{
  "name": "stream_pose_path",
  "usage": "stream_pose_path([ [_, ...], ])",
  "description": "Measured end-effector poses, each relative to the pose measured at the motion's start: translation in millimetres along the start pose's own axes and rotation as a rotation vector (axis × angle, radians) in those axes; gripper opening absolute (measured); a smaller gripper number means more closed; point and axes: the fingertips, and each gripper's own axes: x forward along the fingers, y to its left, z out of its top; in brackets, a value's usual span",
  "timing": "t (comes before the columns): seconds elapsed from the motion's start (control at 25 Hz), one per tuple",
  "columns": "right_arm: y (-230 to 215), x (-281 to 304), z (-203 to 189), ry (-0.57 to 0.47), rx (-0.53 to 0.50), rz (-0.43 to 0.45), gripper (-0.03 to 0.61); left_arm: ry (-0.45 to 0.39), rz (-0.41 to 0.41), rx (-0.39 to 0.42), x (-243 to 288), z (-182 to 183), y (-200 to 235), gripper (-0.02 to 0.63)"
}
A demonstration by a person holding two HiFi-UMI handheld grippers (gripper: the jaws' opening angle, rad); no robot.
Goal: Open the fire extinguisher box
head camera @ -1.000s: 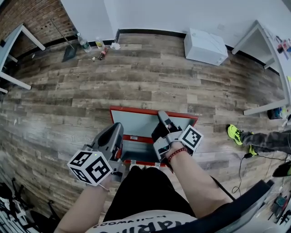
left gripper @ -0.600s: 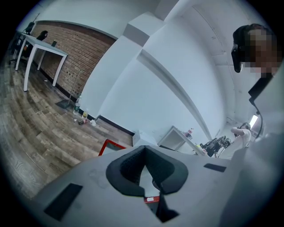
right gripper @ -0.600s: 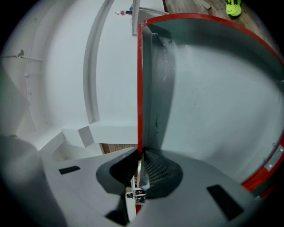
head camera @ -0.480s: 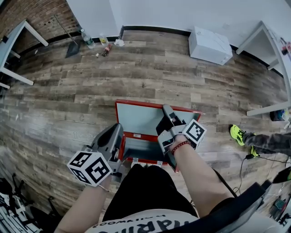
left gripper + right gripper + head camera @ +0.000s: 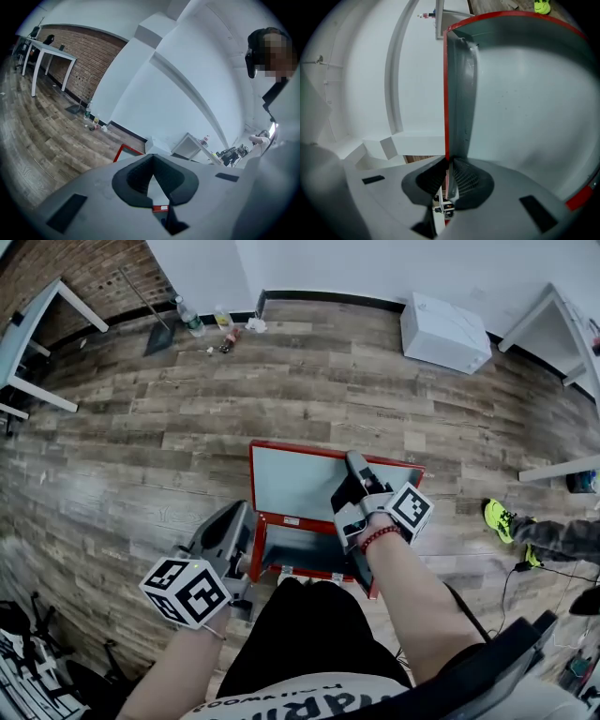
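Wood floor (image 5: 281, 381); box (image 5: 298, 549) partly behind lap (image 5: 300, 629); right gripper (image 5: 448, 165) pinching lid (image 5: 300, 486), left gripper (image 5: 153, 160) together, empty

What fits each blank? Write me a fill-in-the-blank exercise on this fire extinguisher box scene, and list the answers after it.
1. The frame of the fire extinguisher box is coloured ___.
2. Its lid is ___.
3. The lid's edge is pinched between the jaws of the ___ hand-held gripper.
4. The left hand-held gripper is shut and holds ___.

Missing words: red; open; right; nothing.
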Motion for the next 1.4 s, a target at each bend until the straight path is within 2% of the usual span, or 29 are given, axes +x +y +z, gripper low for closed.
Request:
stream_pose_path([
  [0.56,-13.1,7.5,6.0,-0.003,0.011,0.022,0.048,0.008,0.02,0.005,-2.5,-11.6,12.1,0.002],
  [0.76,-14.0,8.7,5.0,-0.015,0.073,0.042,0.048,-0.003,0.017,0.007,-5.8,-11.0,13.7,0.002],
  [1.04,-10.6,4.3,7.6,-0.012,0.102,0.076,0.065,-0.021,-0.002,0.003,-4.8,-4.3,11.1,0.002],
  [1.28,-16.3,-22.1,3.1,0.005,0.094,0.039,0.086,-0.02,-0.006,0.0,-5.3,-6.1,5.3,0.002],
  [1.4,-7.1,-40.0,-6.3,0.039,0.055,0.026,0.086,-0.013,-0.021,0.011,-5.7,-5.0,-3.6,0.002],
])
